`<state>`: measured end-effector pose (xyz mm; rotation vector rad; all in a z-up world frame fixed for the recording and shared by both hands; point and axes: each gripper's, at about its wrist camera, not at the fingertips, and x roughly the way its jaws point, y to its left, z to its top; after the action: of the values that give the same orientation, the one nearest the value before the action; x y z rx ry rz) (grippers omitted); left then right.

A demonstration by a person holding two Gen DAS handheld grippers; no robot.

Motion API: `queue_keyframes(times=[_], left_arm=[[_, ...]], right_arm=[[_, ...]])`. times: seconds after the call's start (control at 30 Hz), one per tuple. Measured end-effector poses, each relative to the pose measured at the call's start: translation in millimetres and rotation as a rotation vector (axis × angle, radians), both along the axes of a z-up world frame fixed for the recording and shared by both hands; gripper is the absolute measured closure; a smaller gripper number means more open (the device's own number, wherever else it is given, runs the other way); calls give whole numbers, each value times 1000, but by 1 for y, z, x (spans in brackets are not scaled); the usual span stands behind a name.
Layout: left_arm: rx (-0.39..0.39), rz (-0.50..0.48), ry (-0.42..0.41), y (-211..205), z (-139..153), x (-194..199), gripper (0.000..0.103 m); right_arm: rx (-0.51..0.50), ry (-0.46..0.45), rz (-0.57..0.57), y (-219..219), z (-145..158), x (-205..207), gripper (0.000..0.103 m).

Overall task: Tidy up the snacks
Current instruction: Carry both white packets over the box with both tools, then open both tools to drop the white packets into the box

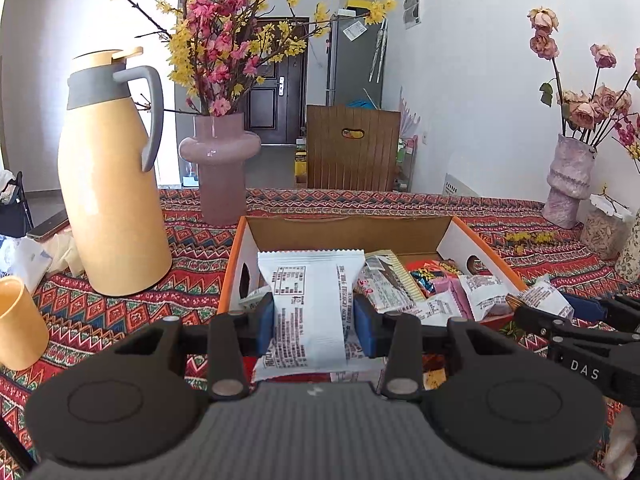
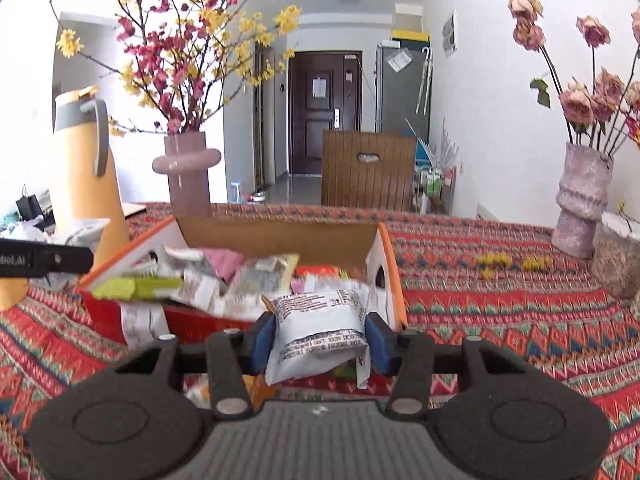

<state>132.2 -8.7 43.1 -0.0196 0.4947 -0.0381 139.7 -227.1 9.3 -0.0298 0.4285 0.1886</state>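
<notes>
while both grippers hang above the near edge of the cardboard box (image 1: 352,234), each one carries a snack. the left gripper (image 1: 314,318) has its blue fingers (image 1: 265,322) clamped on a white packet (image 1: 308,304) printed with dark text, which stands upright between them with its crimped top edge level with the box's front rim. the right gripper (image 2: 318,346) has its fingers (image 2: 262,340) pressed against both sides of a smaller white pouch (image 2: 320,330), puffed and slightly tilted, held just in front of the box's right front corner; no earlier picture shows how that grip came about.

the box, orange along its rim (image 2: 390,264) with oval handle holes in its white side walls, sits on a table (image 2: 500,300) covered by a red patterned cloth. inside lies a loose heap of wrapped snacks (image 1: 432,284): white, pink, striped and bright multicoloured wrappers, some hanging over the front edge in the right wrist view, which is blurred there.

left of the box stands a tall yellow jug (image 1: 108,184) with a grey handle, and a yellow cup (image 1: 18,322) sits nearer the camera. behind the box a pink vase (image 1: 220,168) holds pink and yellow blossom branches. at the far right another vase (image 2: 582,200) holds dried roses. a wooden chair back (image 1: 352,148) shows beyond the table.
</notes>
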Motion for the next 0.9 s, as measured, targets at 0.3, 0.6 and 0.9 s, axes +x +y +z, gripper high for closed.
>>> queue_keyframes(times=[0.3,0.6,0.9], left_arm=[[-10,15,-32,-5,11,43,62],[-35,50,-74,-1,-18,80,62],[-34,41,-27,5,-41,93,60]], right_arm=[[31,-74,10,20,18,52,55],[66,-69,-9,27,-9,88,55],[43,-19,-11,32,-26,97,41]])
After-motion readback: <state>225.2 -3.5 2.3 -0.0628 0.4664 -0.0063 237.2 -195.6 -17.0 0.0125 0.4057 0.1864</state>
